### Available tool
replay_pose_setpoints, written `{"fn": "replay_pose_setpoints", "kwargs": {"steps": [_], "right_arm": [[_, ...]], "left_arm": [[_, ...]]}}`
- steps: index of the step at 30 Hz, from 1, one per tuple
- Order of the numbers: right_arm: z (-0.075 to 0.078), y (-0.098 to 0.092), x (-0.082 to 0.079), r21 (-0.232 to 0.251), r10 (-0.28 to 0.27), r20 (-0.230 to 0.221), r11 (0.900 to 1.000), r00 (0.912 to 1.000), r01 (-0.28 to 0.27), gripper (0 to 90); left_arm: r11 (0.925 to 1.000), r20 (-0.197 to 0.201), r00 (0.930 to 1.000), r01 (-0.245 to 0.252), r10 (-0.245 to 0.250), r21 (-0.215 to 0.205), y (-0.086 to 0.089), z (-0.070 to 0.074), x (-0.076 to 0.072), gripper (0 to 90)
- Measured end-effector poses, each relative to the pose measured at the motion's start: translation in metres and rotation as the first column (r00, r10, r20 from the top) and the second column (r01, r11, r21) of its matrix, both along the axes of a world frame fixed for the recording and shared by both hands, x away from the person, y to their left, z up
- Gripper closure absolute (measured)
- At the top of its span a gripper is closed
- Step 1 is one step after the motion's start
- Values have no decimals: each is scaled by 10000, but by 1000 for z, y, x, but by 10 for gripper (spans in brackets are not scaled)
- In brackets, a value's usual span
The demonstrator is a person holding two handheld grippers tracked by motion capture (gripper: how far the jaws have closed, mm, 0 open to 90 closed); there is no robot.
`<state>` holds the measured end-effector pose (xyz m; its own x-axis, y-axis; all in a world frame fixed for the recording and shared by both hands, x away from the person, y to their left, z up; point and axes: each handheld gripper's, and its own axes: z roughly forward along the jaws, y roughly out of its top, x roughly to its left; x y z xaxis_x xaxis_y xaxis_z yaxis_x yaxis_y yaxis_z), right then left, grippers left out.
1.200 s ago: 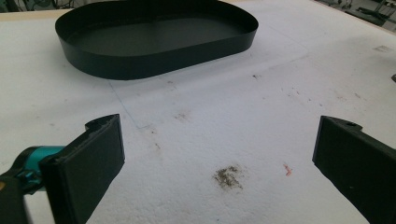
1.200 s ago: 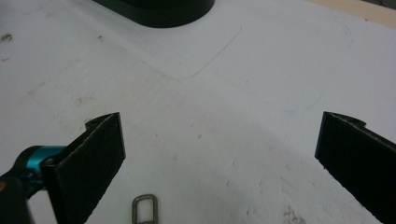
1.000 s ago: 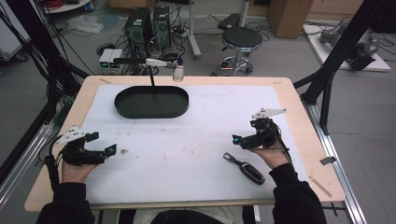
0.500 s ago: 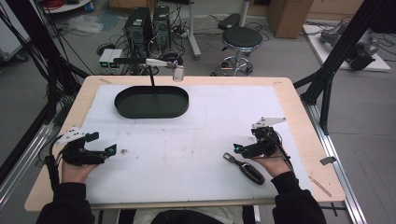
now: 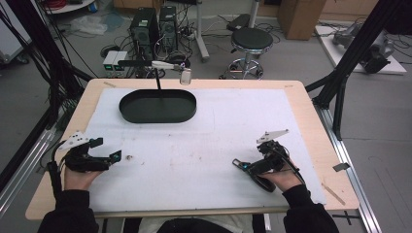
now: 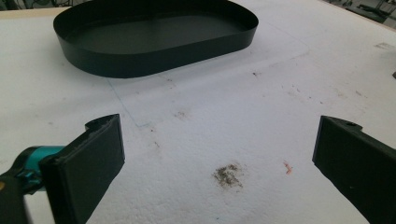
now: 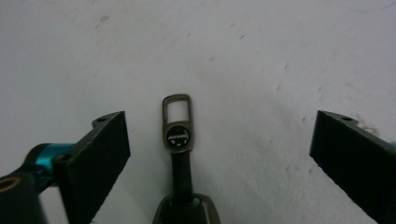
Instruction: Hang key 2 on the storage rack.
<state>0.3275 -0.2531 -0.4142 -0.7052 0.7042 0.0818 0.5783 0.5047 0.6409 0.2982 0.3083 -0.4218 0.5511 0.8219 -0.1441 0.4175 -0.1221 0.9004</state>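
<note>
High view: key fob [image 5: 252, 175] flat on white table [image 5: 233, 121] at right front, right gripper [image 5: 239, 165] low over it; left gripper [image 5: 116, 156] idle at left front, tray [image 5: 158, 105] well apart at back.

Left gripper view: fingers [image 6: 88, 163] wide open, holding nothing, bare mat between.

Right gripper view: fingers [image 7: 100, 144] wide open, straddling fob [image 7: 180, 154], not touching. Prob. light, rigid, smooth plastic w/ metal loop (slippery-ish). Best taken across the thick body, not the thin strap.

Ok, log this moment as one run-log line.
right tool: open, straddling key fob on mat | left tool: open, idle above mat | black tray: empty
</note>
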Motion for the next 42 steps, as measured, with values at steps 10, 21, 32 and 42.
{"fn": "replay_pose_setpoints", "kwargs": {"steps": [10, 21, 32, 42], "right_arm": [[-12, 6, -9, -632, 948, -876, 9929, 9916, -1005, 432], [-14, 14, -17, -1351, 1150, -249, 9839, 9931, -1173, 810], [-13, 11, -19, -1175, 1011, -114, 9878, 9948, -1018, 832], [0, 7, -18, -545, 777, 49, 9955, 9970, -773, 832]], "left_arm": [[10000, 5, 10000, 1, -1, 1, 0, 0, 0, 26], [10000, 28, 10000, -15, 15, 0, 0, 0, 0, 26], [10000, 20, 10000, 9, -10, 28, 0, 0, 0, 26], [10000, 23, 10000, -13, 13, 25, 0, 0, 0, 26]]}}
